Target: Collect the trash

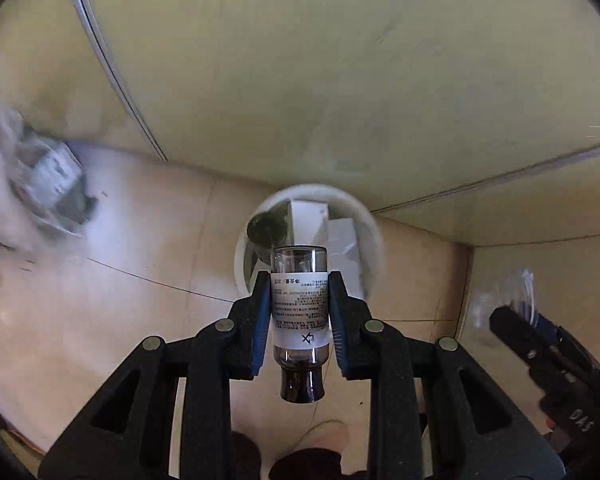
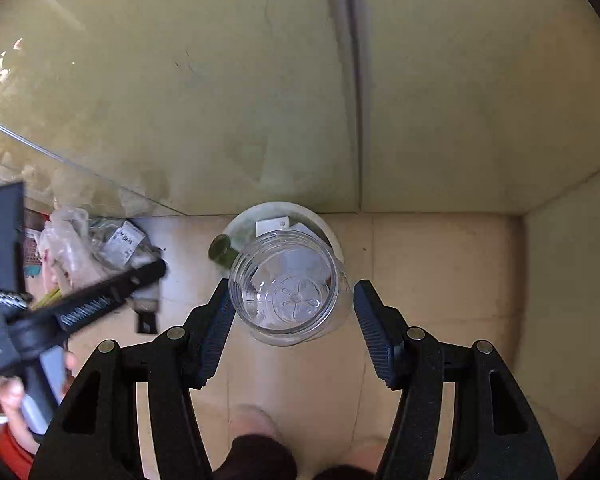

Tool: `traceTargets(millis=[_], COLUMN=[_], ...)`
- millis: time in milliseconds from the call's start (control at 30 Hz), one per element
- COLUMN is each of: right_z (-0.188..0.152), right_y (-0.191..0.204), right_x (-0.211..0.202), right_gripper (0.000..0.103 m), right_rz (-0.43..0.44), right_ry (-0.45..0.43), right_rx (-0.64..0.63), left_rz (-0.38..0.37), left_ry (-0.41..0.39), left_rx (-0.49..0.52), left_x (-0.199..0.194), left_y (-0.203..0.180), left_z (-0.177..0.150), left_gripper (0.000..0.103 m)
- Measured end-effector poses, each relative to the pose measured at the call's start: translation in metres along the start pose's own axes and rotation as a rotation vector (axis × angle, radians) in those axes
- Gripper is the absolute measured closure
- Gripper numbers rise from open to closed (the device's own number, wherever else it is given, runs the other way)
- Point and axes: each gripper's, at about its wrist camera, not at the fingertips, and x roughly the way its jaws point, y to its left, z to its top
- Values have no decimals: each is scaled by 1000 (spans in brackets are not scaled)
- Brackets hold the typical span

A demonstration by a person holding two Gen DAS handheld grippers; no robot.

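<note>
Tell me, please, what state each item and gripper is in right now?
Left gripper: shut on the small bottle.
Small bottle: capped, held above the bin.
Right gripper: open.
Clear jar: lidless, empty, between the open jaws.
White bin: partly filled.

White label on the small bottle (image 1: 299, 312): dense lines of print, too small and inverted to read. The right gripper (image 1: 540, 344) body carries embossed letters, possibly "DAS".

two grippers are seen: the left gripper (image 1: 299, 312) and the right gripper (image 2: 296, 316). one small labelled bottle (image 1: 299, 312), one clear plastic jar (image 2: 288, 286), one white bin (image 2: 332, 236) and one dark green bottle (image 2: 221, 252) are counted. one heap of crumpled wrappers (image 2: 100, 248) is counted at the left.
</note>
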Motion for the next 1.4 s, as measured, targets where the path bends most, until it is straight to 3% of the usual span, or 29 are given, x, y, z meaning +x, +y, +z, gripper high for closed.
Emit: traceTargets(millis=[167, 467, 600, 733, 833, 967, 1067, 1200, 1400], right_z=[11, 27, 24, 21, 18, 19, 25, 34, 35], right_y=[7, 27, 23, 21, 27, 34, 47, 65, 99], right_x=[46, 95, 89, 60, 21, -59, -131, -256, -443], right_gripper=[46, 48, 48, 48, 48, 48, 48, 48, 48], right_rz=[44, 78, 49, 44, 8, -20, -16, 10, 48], right_ry=[-5, 17, 21, 26, 8, -20, -52, -137, -315], right_rx=[-36, -97, -121, -126, -141, -148, -147, -138, -163], left_rz=[-25, -52, -52, -4, 53, 97, 79, 81, 74], left_ry=[11, 19, 24, 27, 4, -29, -70, -162, -358], left_rx=[-15, 0, 12, 55, 73, 104, 106, 157, 221], left_x=[50, 82, 79, 60, 20, -57, -137, -260, -441], left_y=[17, 25, 19, 7, -5, -26, -51, -89, -153], left_z=[-5, -10, -8, -9, -12, -15, -18, -27, -55], left_gripper=[76, 76, 76, 76, 76, 76, 76, 76, 65])
